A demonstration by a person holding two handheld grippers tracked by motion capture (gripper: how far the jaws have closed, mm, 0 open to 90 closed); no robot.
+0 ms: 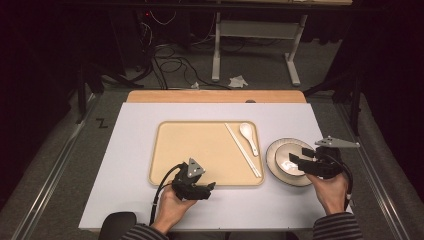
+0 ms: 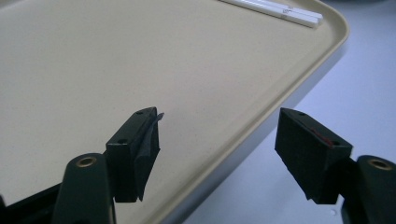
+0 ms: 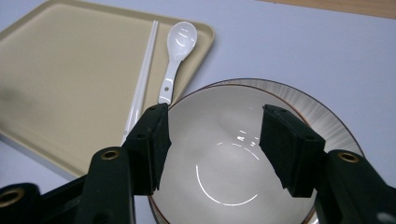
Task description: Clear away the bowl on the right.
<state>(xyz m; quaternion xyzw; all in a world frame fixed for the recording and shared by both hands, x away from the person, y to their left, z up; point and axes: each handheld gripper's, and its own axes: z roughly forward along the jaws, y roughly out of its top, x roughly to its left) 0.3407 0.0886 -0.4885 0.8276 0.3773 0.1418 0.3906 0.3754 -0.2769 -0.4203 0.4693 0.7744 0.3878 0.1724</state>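
Hovering your right gripper point(image 3: 212, 140), jaws open, over bowl point(image 3: 224, 163) on plate point(image 3: 322, 121), right of tray point(image 1: 175, 150); left gripper point(image 2: 217, 149) open. Risk: bowl tips if pinched off-centre.

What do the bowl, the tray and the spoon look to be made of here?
Bowl: probably glazed ceramic, since it is glossy with sharp highlights and a thin brown rim. Tray: likely matte beige plastic, finely speckled, with a moulded raised edge. Spoon: glossy white, either ceramic or melamine; the look leaves it open.
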